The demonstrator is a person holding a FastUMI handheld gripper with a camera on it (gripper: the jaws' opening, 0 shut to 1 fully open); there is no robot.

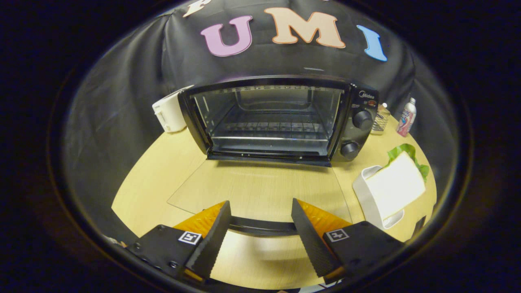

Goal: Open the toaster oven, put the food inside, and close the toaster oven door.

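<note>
The black toaster oven (pixel 281 118) stands open at the back of the round wooden table (pixel 163 175). Its glass door (pixel 260 187) lies folded down flat toward me, and the door's black handle (pixel 260 226) runs across just beyond my fingertips. Inside, the wire rack (pixel 270 126) is bare. My gripper (pixel 260 207) is open, its two dark ridged fingers (pixel 215 236) spread wide to either side of the handle, holding nothing. The food, a white sandwich with green lettuce (pixel 401 181), rests on a white dish (pixel 366 191) to the right of the door, ahead of my right finger.
A white appliance (pixel 171 112) stands to the left of the oven. Behind the oven's right side are a small wire basket (pixel 380 120) and a pink and white bottle (pixel 406 118). Two knobs (pixel 361 120) sit on the oven's right panel.
</note>
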